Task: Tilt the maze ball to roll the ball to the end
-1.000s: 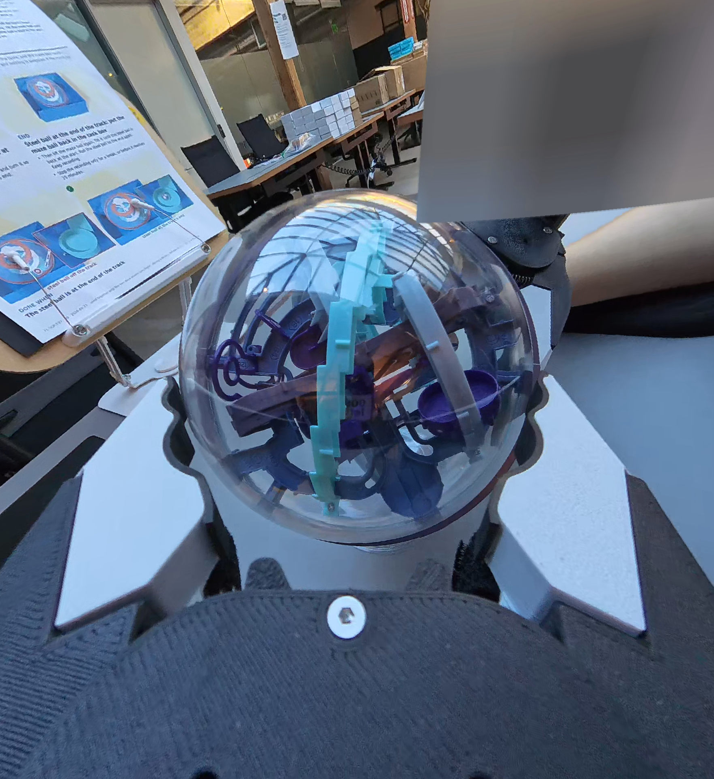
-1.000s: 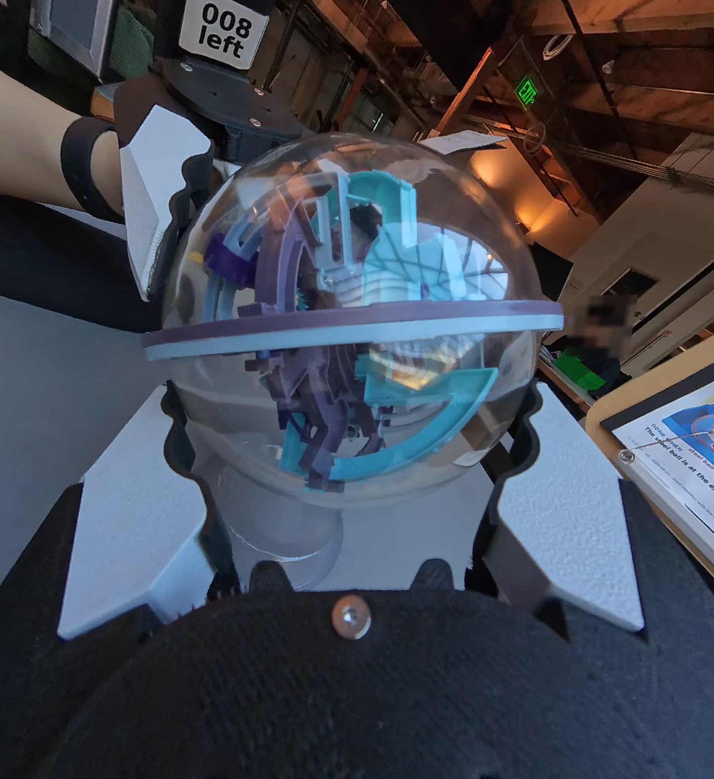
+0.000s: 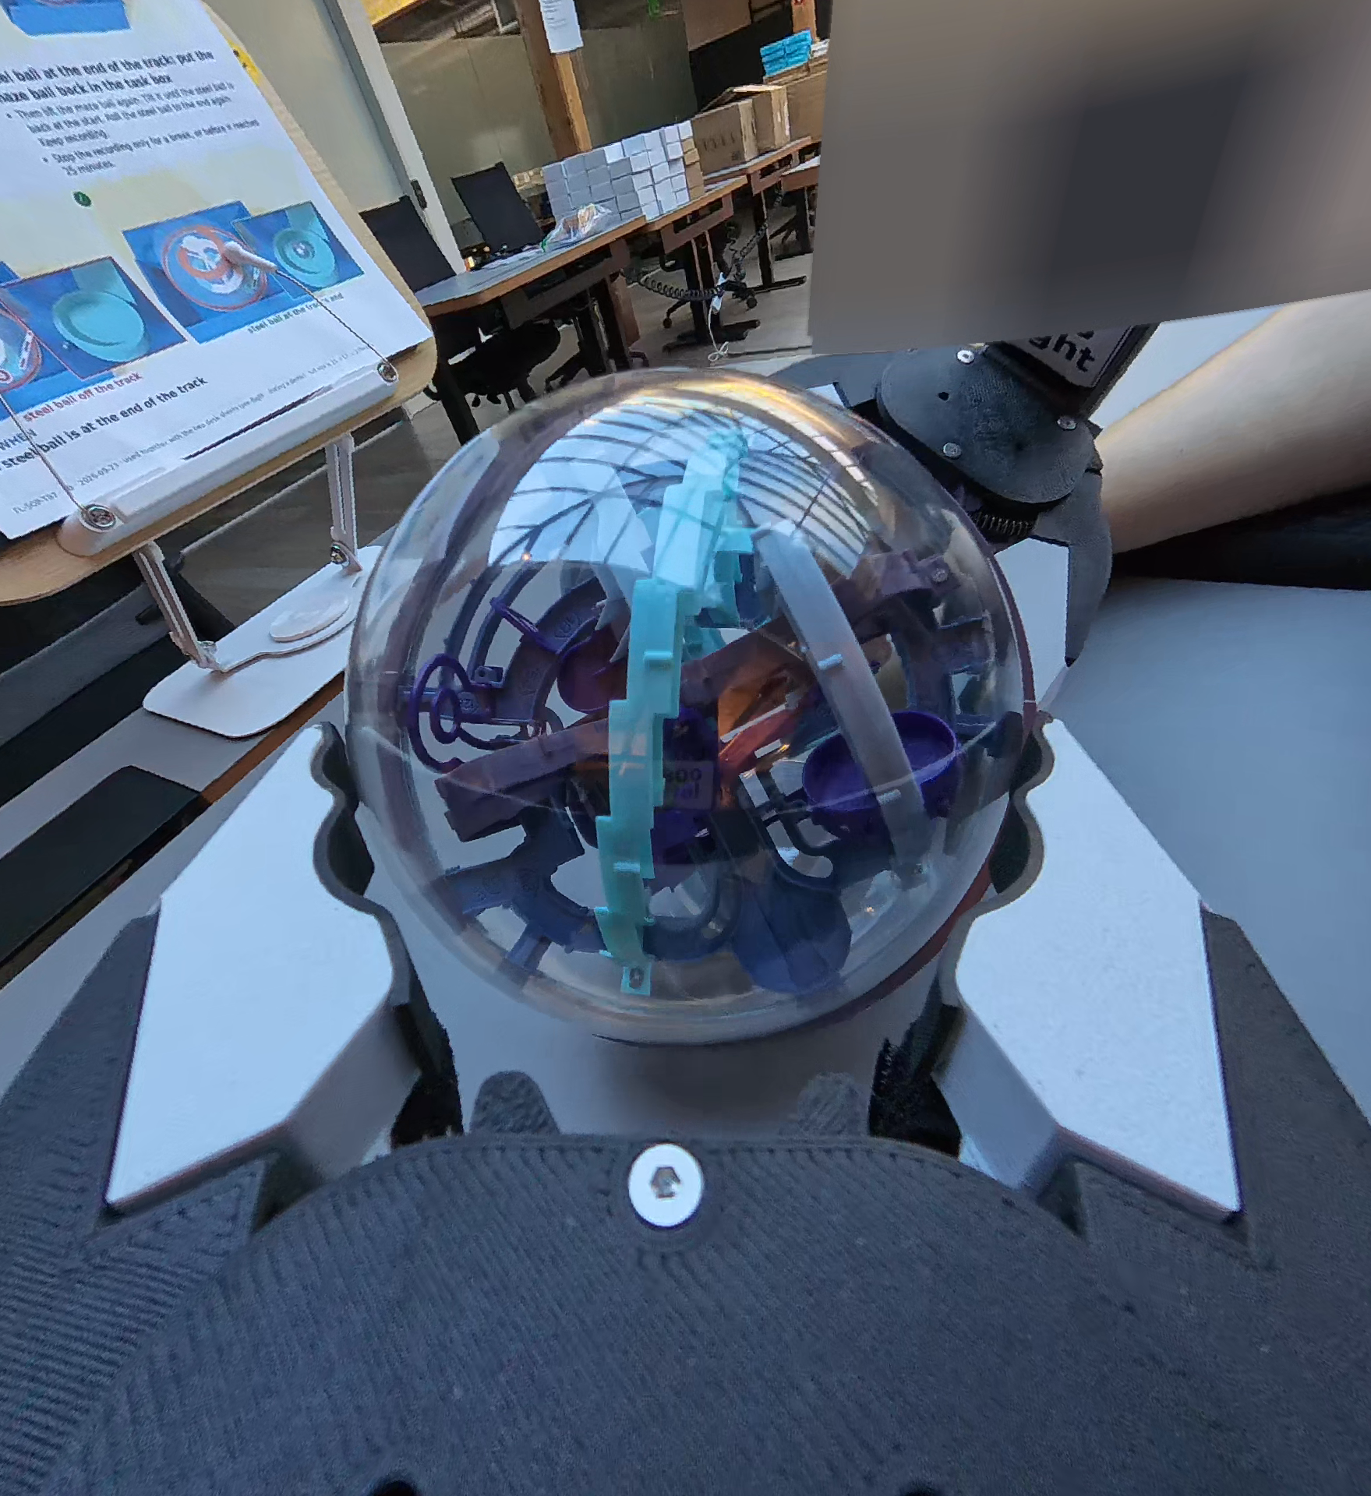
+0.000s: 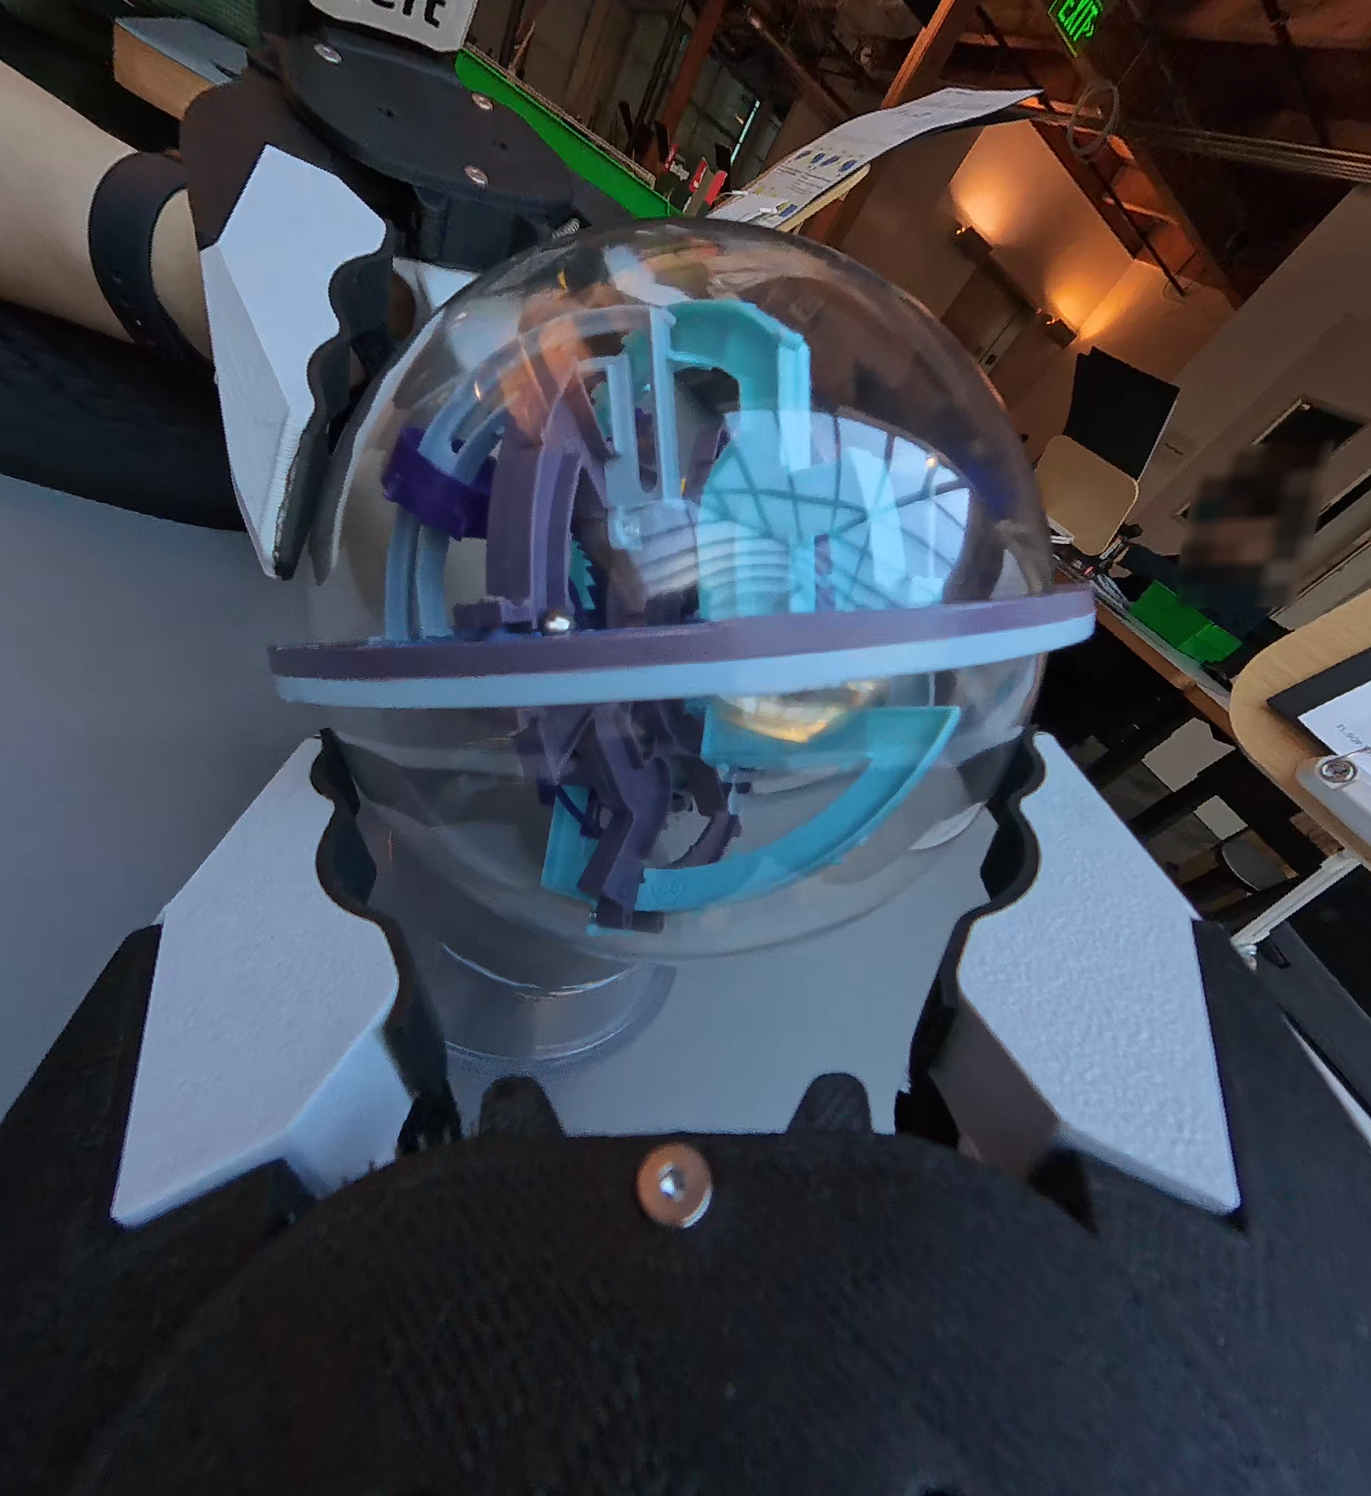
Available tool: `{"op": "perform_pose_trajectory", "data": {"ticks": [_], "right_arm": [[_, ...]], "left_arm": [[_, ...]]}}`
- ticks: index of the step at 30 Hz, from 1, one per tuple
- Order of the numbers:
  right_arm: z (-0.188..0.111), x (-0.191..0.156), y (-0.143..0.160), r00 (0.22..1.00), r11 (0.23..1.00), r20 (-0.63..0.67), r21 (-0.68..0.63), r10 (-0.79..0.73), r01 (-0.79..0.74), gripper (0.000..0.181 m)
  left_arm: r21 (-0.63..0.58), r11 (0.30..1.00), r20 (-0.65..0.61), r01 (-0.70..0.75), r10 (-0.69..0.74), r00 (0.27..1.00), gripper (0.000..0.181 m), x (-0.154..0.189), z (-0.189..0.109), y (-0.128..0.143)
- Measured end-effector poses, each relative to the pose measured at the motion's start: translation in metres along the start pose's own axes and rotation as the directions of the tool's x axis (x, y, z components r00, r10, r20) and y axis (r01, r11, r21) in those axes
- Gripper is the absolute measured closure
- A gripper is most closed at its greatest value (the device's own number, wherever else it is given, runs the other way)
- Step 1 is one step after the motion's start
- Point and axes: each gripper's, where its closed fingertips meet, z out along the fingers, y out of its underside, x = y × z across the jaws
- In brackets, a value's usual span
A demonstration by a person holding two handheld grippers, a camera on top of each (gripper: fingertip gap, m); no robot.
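a pale grey table top (image 3: 1232, 728) carries the scene, and behind it the room opens into rows of long wooden desks (image 3: 585, 251) with black office chairs, stacks of small white boxes (image 3: 625, 174) and brown cartons, under dark ceiling beams with warm wall lamps (image 4: 981, 210). at the table's far left edge in the left wrist view a white wire stand (image 3: 261, 664) props a wooden board bearing a printed instruction sheet (image 3: 123, 243) with blue photos. the clear plastic maze ball (image 3: 686, 696), a sphere filled with teal, purple and grey tracks, is held above the table between both tools. the left gripper (image 3: 682, 818) has its white fingers with black wavy pads spread wide and pressed against the sphere's two sides. the right gripper (image 4: 670, 809) clasps it the same way from the opposite side, jaws wide apart around the lower half. a purple and pale blue ring (image 4: 747, 656) girdles the sphere, lying roughly level in the right wrist view. inside, a small steel ball (image 4: 559, 622) sits just above that ring toward its left side. a clear round stand (image 4: 552, 1012) rests on the table beneath the sphere.
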Motion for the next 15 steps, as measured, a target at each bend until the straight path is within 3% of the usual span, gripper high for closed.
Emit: {"op": "perform_pose_trajectory", "data": {"ticks": [15], "right_arm": [[-0.0047, -0.0058, 0.0083, 1.000, 0.998, 0.013, -0.056, 0.021, -0.021, 0.028]], "left_arm": [[-0.019, 1.000, 0.014, -0.017, 0.017, 1.000, 0.027, 0.0068, 0.0022, 0.0026]]}}
